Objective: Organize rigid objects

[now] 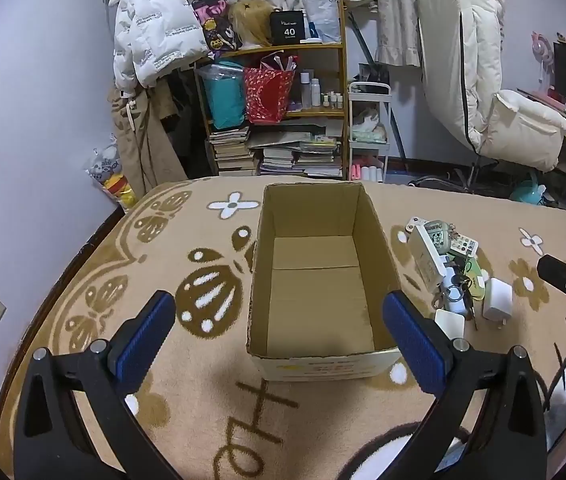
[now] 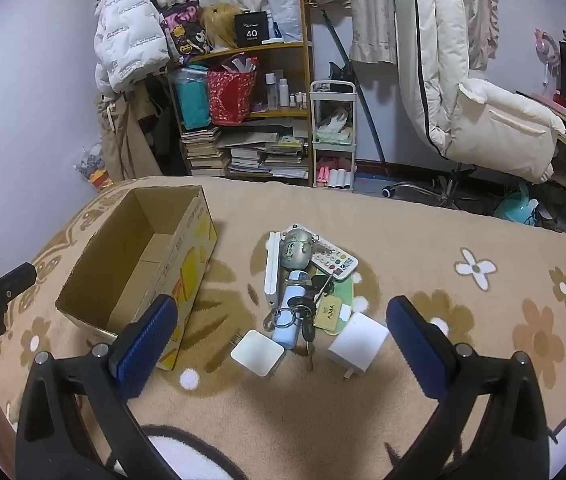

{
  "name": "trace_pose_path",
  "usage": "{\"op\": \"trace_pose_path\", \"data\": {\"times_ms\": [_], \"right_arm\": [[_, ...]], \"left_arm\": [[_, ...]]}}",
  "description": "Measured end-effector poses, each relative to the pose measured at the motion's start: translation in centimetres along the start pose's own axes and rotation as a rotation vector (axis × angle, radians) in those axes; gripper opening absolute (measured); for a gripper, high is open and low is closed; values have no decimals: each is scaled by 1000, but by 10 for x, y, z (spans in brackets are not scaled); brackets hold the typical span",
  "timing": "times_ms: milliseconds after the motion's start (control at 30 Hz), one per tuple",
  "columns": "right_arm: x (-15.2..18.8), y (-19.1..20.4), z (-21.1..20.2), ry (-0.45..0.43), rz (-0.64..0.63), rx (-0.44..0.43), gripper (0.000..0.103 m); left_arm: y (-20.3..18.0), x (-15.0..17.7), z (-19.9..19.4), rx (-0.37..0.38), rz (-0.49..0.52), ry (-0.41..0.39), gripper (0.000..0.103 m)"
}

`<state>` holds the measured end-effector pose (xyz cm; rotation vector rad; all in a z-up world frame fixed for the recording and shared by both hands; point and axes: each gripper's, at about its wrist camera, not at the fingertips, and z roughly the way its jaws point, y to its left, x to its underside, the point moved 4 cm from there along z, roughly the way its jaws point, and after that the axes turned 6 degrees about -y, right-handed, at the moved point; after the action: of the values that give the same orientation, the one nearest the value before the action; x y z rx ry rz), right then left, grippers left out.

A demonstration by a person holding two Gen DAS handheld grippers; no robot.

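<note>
My left gripper is filling the bottom of the left wrist view, its blue pads standing wide apart and gripping nothing. It is hovering over the blanket, tilted down toward the box, which is sitting right between the pads as the camera sees it. The box is lying open-topped, its long axis running away from me toward the shelf, and its cardboard floor is showing bare (so nothing is packed yet, as far as I can judge). The pile is waiting just to the right of the box, and my other gripper is poking in at the right edge.

In the right wrist view my right gripper is likewise standing fully open and empty, aiming down at the pile. Nearest the pads two white chargers are lying flat, one left and one right with its prongs pointing toward me. Behind them the bottle is lying on its side, long axis running away from me, with keys touching it. A white slab is lying parallel to its left, and a remote is slanting off to the right. The whole job is still ahead: every item is sitting on the blanket, well outside the box at left.
</note>
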<state>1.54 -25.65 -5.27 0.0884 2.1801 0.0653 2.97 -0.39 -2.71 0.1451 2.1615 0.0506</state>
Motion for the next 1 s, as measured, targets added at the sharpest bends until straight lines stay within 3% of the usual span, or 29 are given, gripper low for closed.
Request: {"op": "trace_pose_path", "data": {"times_ms": [1000], "right_arm": [[2,-4,6,10,-6,-6,103]], "left_arm": [[5,1,-1,-16,-9,-8,102]]}}
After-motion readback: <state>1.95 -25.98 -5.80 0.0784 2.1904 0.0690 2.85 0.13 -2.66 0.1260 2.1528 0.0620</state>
